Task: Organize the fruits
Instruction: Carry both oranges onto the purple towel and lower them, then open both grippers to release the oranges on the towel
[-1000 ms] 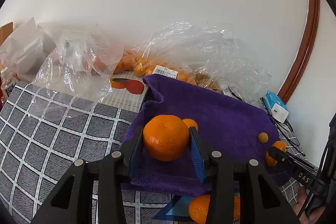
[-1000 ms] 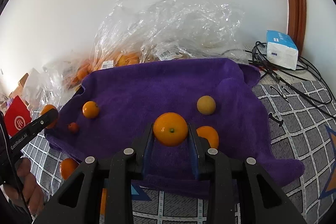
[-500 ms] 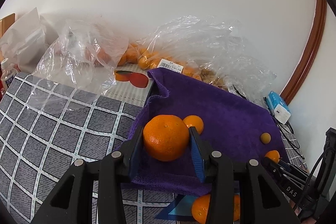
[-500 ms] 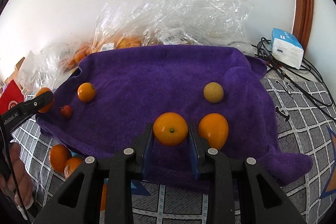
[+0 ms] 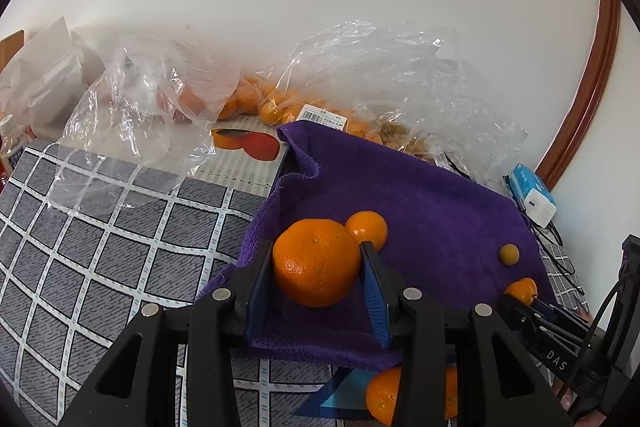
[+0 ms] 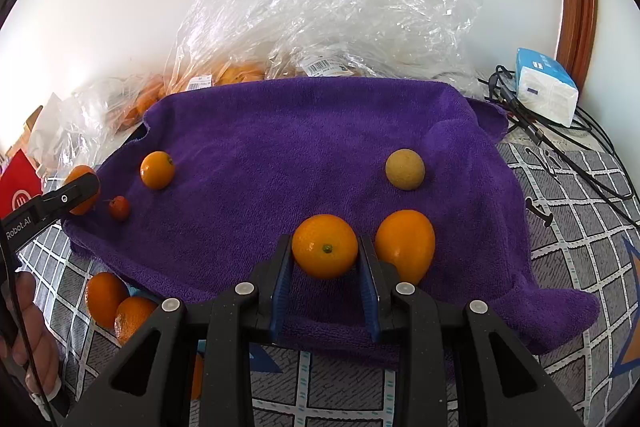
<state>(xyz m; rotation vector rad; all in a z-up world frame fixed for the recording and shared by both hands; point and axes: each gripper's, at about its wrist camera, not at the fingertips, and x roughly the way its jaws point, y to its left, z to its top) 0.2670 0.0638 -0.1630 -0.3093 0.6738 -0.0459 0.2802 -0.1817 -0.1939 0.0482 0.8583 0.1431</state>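
Note:
My left gripper [image 5: 316, 263] is shut on a large orange [image 5: 316, 261] over the left front edge of the purple towel [image 5: 420, 195]. A smaller orange [image 5: 367, 227] lies just behind it. My right gripper [image 6: 325, 247] is shut on a smooth orange [image 6: 325, 246] above the towel's [image 6: 280, 147] front part, next to an oval orange [image 6: 405, 245]. A yellowish round fruit [image 6: 404, 169], a small orange [image 6: 157, 169] and a tiny red fruit [image 6: 119, 207] also lie on the towel. The left gripper with its orange [image 6: 82, 187] shows at the towel's left edge.
Clear plastic bags [image 6: 320, 27] with more oranges lie behind the towel by the wall. Two loose oranges [image 6: 116, 301] sit on the grey checked tablecloth [image 5: 100, 247] in front of the towel. A tissue pack [image 6: 546, 91] and black cables [image 6: 560, 143] are at the right.
Both grippers have drawn back a little and keep their oranges. In the right view the oval orange beside the held one has come into fuller view.

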